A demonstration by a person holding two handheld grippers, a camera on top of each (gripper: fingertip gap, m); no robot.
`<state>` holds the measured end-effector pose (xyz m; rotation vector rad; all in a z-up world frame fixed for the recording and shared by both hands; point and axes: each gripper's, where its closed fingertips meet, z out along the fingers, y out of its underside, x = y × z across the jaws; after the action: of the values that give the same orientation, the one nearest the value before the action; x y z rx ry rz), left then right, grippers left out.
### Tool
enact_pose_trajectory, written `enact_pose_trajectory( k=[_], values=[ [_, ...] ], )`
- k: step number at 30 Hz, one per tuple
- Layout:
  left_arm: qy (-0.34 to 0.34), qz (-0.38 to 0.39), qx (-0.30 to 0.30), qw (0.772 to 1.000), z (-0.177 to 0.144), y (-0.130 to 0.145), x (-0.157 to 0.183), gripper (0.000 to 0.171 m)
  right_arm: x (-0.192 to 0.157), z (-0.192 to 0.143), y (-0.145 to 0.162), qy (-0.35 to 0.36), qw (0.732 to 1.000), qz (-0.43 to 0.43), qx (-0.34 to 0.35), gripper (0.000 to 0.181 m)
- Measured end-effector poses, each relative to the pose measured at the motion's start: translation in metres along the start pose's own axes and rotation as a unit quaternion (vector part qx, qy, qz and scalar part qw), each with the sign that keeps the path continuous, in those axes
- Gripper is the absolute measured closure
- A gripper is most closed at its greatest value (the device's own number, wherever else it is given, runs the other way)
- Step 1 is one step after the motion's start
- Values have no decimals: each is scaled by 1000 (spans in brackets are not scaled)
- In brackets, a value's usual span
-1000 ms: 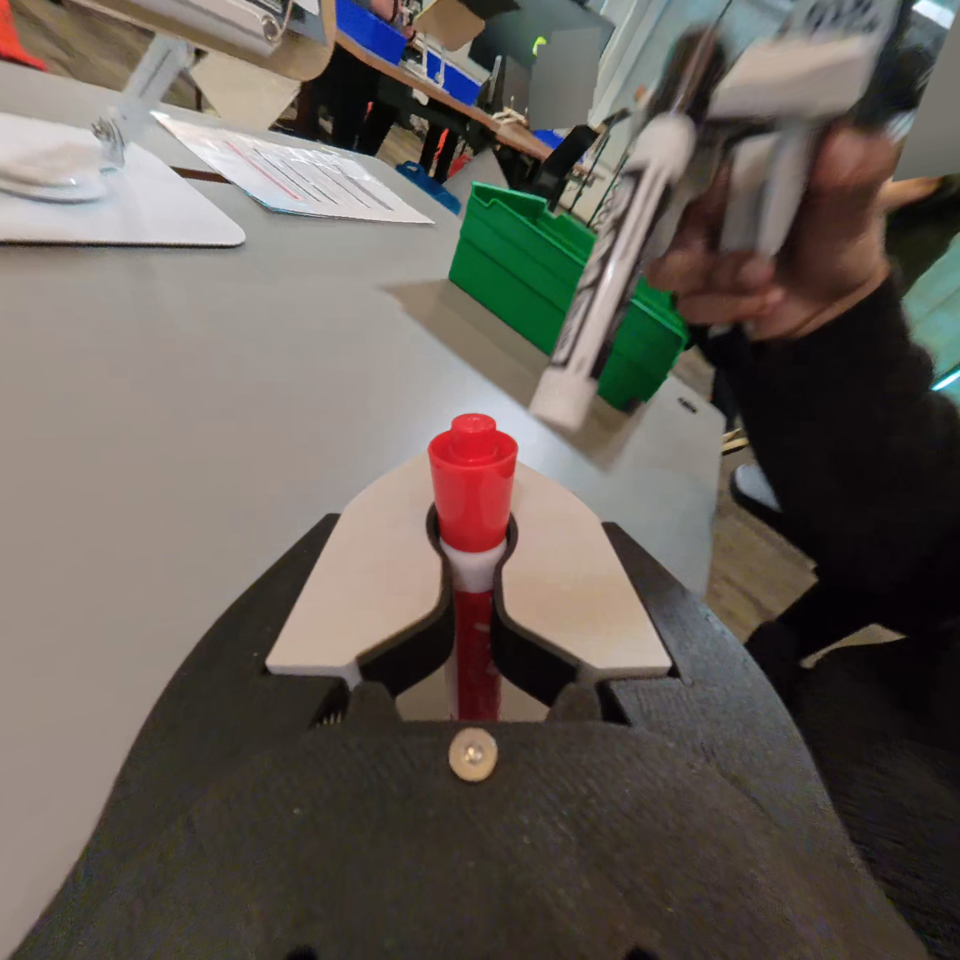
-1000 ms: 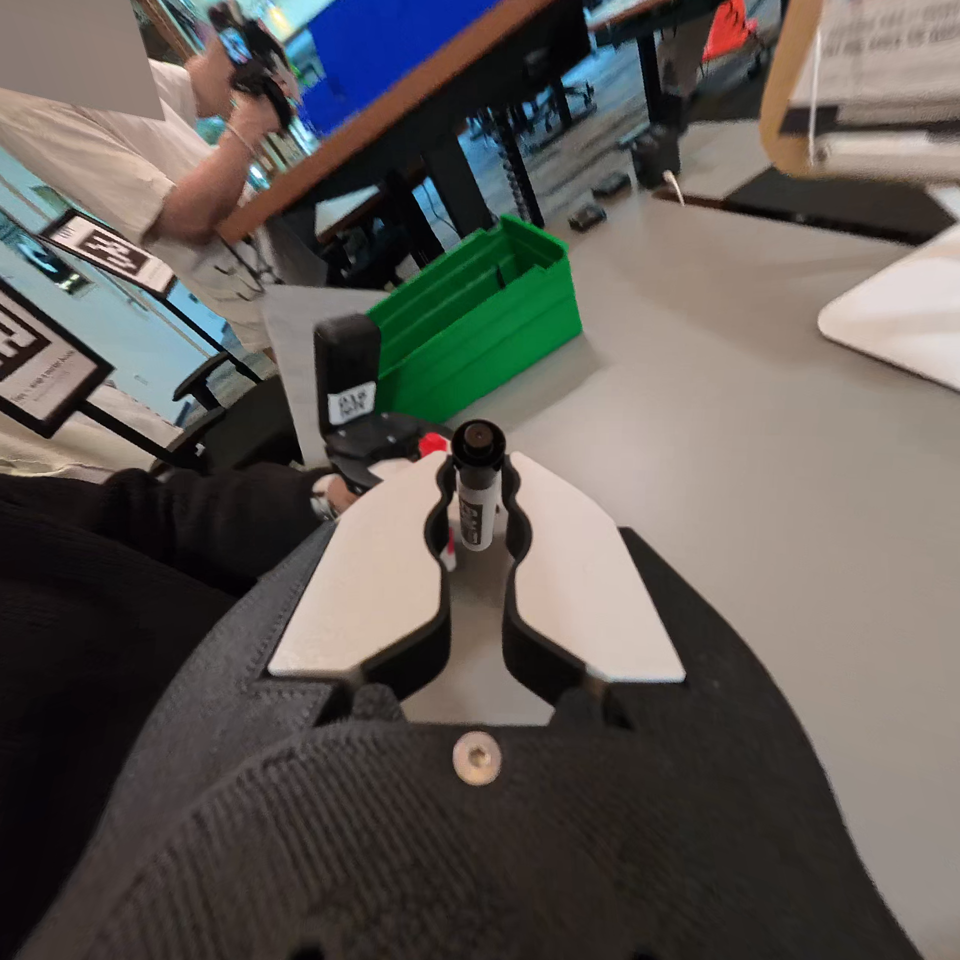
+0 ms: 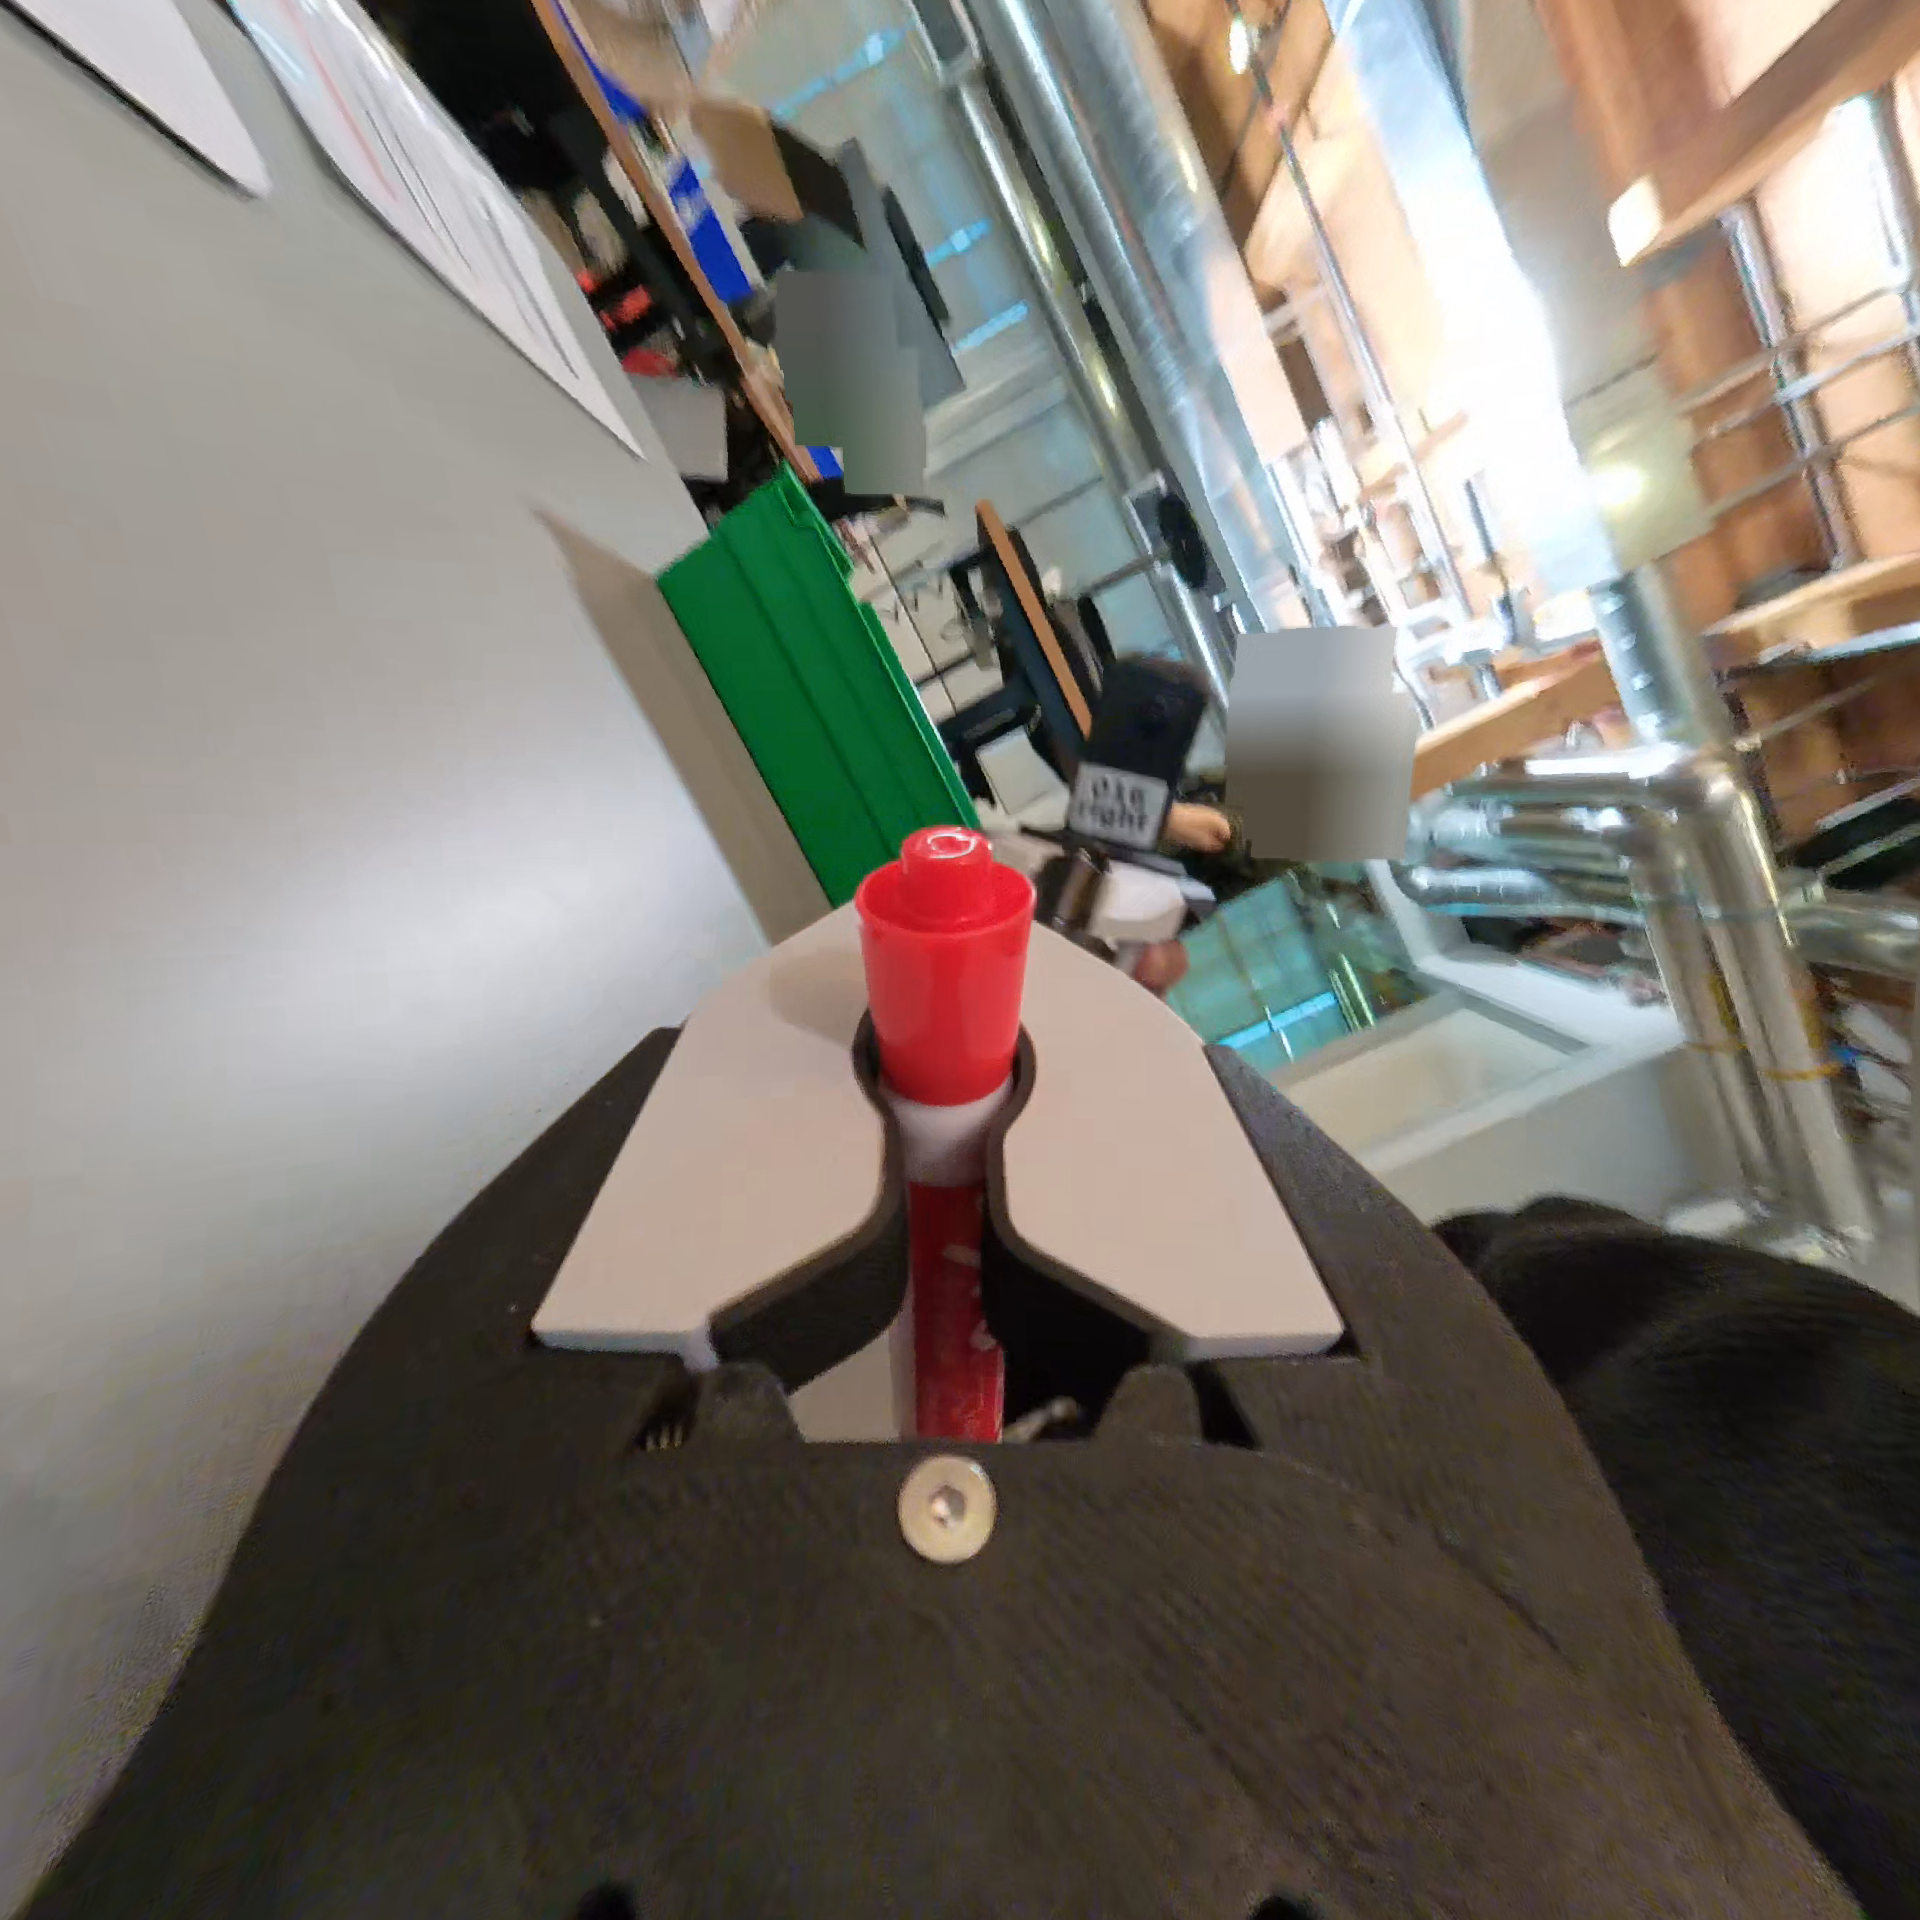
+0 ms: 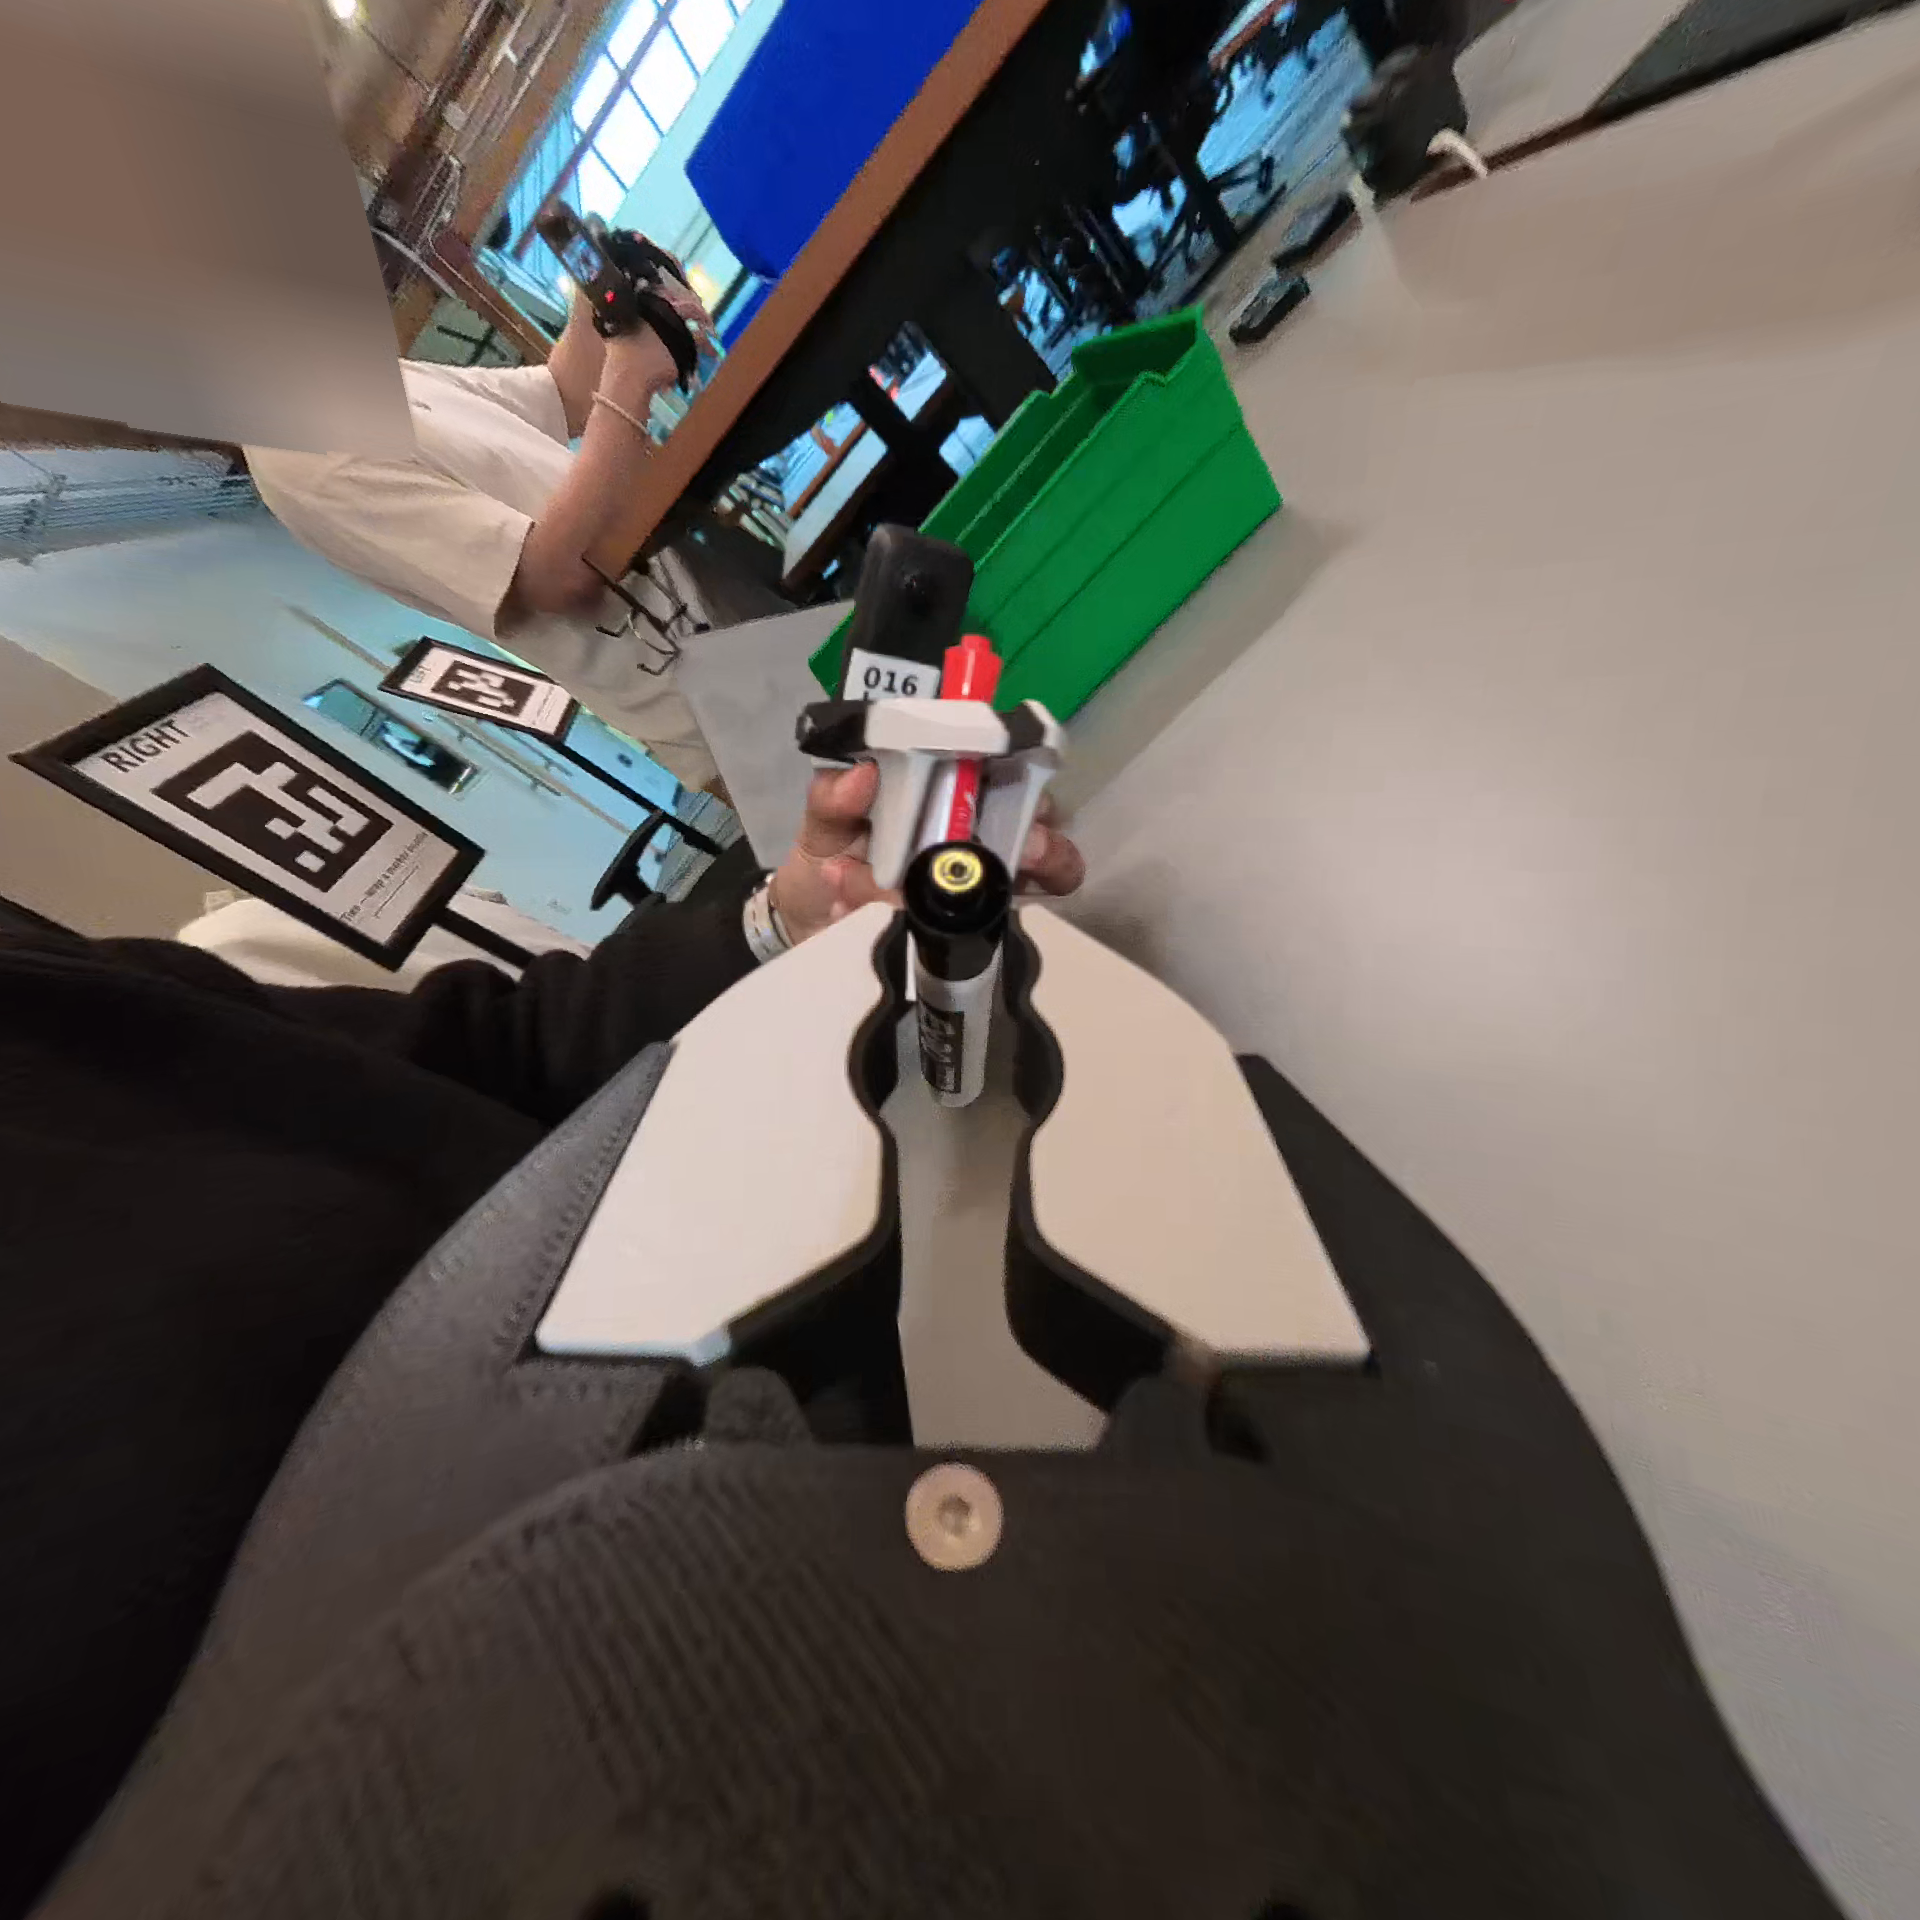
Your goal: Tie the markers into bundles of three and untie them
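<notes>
Both views tilted — left claw (image 4: 940, 743) raised, black marker (image 4: 951, 971) nearer

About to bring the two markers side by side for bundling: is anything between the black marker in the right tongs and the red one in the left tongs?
Nothing visible. In the right wrist view the black marker faces the red marker across open air above the table.

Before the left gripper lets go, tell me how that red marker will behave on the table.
The red marker is a round, smooth barrel, so it would probably roll on the flat grey table. It looks rigid and likely light. Its glossy cap may slip between the fingers.
</notes>
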<state>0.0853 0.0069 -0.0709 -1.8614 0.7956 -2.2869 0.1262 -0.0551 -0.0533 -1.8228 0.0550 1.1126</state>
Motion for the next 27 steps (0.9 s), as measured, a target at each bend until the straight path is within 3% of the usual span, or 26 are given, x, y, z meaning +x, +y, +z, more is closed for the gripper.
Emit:
enact_pose_trajectory(
  k=[5,9,15,27],
  values=[
    [46,5,-103,994,13,39,17,162,11,-1,14,-6,999,24,-43,164],
    [40,34,-142,989,18,57,20,162,6,5,23,-21,997,42,-68,164],
    [27,29,-165,986,21,68,15,162,-1,14,30,-51,993,70,-80,163],
    [12,-11,-191,982,26,82,7,162,7,17,35,-34,993,73,-86,164]
  ],
)
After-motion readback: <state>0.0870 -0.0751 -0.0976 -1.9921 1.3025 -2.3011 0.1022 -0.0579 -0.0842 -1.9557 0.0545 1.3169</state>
